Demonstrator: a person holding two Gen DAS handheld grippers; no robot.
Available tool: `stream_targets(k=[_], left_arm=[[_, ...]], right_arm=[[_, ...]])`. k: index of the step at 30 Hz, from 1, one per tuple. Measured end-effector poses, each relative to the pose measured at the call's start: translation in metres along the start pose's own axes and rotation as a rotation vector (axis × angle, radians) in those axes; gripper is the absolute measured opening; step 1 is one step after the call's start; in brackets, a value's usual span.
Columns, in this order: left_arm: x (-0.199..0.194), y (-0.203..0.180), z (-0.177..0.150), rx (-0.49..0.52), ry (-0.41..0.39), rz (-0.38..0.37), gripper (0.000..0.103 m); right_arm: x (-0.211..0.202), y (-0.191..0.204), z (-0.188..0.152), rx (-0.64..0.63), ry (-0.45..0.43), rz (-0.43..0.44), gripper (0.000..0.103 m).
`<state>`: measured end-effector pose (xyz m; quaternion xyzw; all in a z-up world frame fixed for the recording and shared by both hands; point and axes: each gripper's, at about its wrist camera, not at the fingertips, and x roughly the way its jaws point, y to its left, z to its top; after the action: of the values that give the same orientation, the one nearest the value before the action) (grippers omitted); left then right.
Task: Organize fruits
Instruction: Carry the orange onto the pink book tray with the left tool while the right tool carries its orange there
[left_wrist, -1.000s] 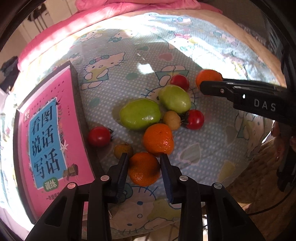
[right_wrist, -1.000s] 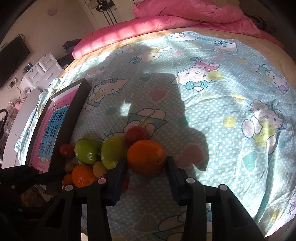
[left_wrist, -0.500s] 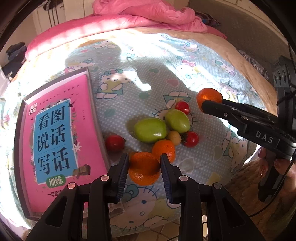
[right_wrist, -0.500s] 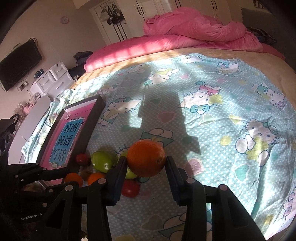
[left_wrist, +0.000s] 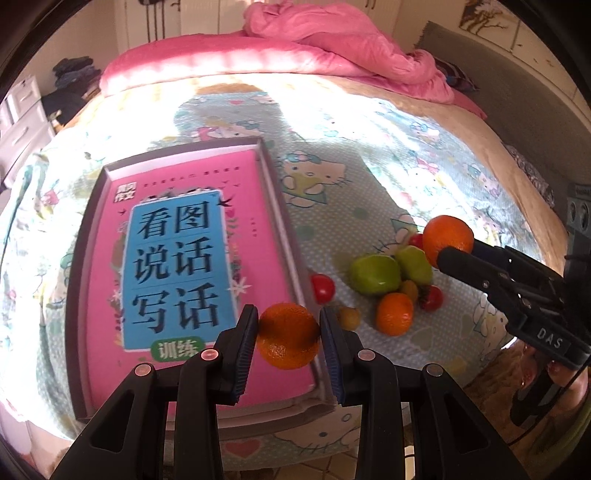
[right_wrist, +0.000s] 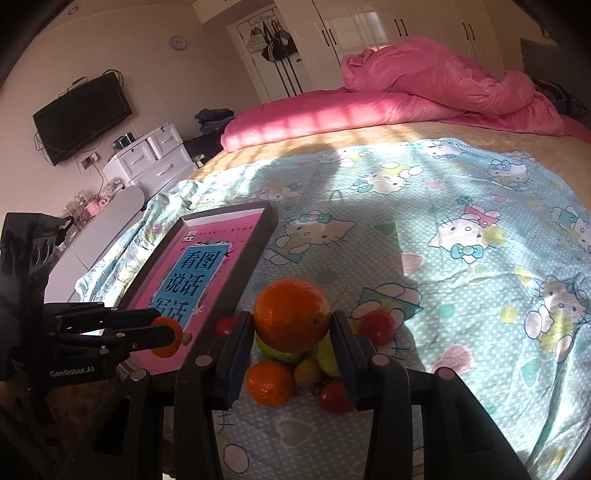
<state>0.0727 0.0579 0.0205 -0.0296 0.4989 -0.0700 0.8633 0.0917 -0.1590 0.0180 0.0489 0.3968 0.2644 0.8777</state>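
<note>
My left gripper (left_wrist: 289, 338) is shut on a small orange (left_wrist: 288, 335) and holds it in the air over the near right corner of a pink book in a dark tray (left_wrist: 177, 266). My right gripper (right_wrist: 291, 326) is shut on a larger orange (right_wrist: 291, 320), lifted above the fruit pile; this orange also shows in the left wrist view (left_wrist: 447, 236). On the bed sheet lie two green fruits (left_wrist: 375, 274), another orange (left_wrist: 394, 314), red tomatoes (left_wrist: 322, 289) and small yellow fruits (left_wrist: 349, 318). The left gripper also shows in the right wrist view (right_wrist: 162, 336).
The fruits lie on a Hello Kitty sheet (right_wrist: 461, 229) near the bed's front edge. A pink duvet (right_wrist: 424, 92) is bunched at the far side. White drawers (right_wrist: 151, 158) and a wall TV (right_wrist: 81, 118) stand to the left of the bed.
Both grippers have risen from the sheet with their oranges. The left one has moved left, from the fruit pile to over the book's corner.
</note>
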Motion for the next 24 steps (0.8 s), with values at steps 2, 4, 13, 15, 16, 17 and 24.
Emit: stream_targets(k=[2, 4, 13, 15, 16, 17, 24], left_arm=[[0.0, 0.01, -0.002, -0.017, -0.002, 0.012, 0.036], [0.0, 0.018, -0.003, -0.032, -0.001, 0.021, 0.036], [0.007, 0.056, -0.017, -0.097, 0.014, 0.072, 0.036], [0.007, 0.062, -0.02, -0.104, 0.014, 0.09, 0.036], [0.008, 0.065, -0.022, -0.108, 0.014, 0.101, 0.036], [0.008, 0.068, -0.023, -0.113, 0.013, 0.108, 0.036], [0.01, 0.087, -0.033, -0.143, 0.014, 0.145, 0.036]], right_arm=[[0.004, 0.01, 0.0, -0.021, 0.001, 0.019, 0.043], [0.008, 0.019, 0.001, -0.048, 0.001, 0.037, 0.043], [0.025, 0.072, -0.004, -0.147, 0.011, 0.132, 0.043], [0.031, 0.085, -0.008, -0.179, 0.026, 0.15, 0.043], [0.036, 0.091, -0.01, -0.196, 0.04, 0.157, 0.043], [0.04, 0.096, -0.012, -0.212, 0.054, 0.162, 0.043], [0.061, 0.126, -0.031, -0.292, 0.124, 0.181, 0.043]])
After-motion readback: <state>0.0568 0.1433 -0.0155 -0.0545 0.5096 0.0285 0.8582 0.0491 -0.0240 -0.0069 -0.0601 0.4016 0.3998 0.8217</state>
